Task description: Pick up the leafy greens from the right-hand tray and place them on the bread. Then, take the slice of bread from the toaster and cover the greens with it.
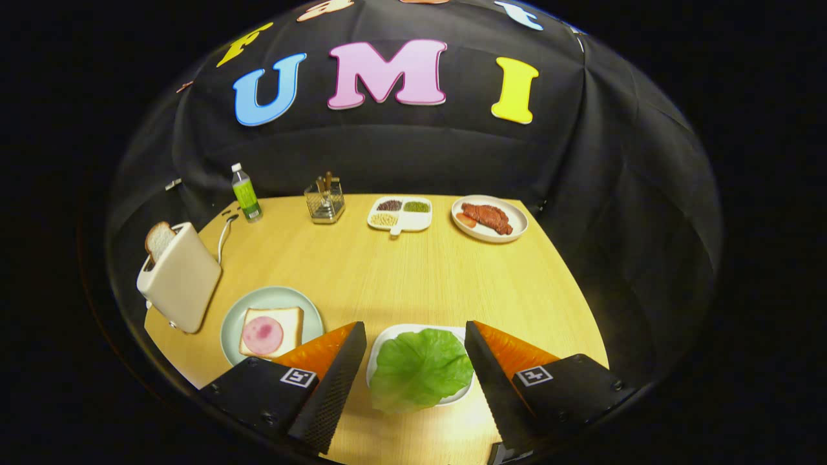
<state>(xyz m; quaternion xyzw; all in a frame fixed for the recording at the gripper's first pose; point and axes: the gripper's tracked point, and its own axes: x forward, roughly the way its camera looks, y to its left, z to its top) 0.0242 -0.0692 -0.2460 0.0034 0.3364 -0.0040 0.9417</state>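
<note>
Where fingers spread wide, gripper [415, 336] open and holding nothing, with leafy greens [420, 368] lying between the two fingers, touched by neither. Greens resting on a small white tray [381, 345], one edge of the leaf spilling over the near rim. Just left of the left finger, a pale green plate [236, 323] carrying a slice of bread [291, 323] topped with a round of pink ham [262, 336]. Farther left, at the edge of the wooden table [387, 278], a white toaster [181, 278] tilted in view, a second bread slice [158, 239] standing up out of its slot. Along the far edge, left to right: green-labelled bottle [246, 192], wire holder [325, 201] with utensils, divided white dish [400, 213] of grains, white plate [510, 236] of reddish meat [486, 217].
</note>
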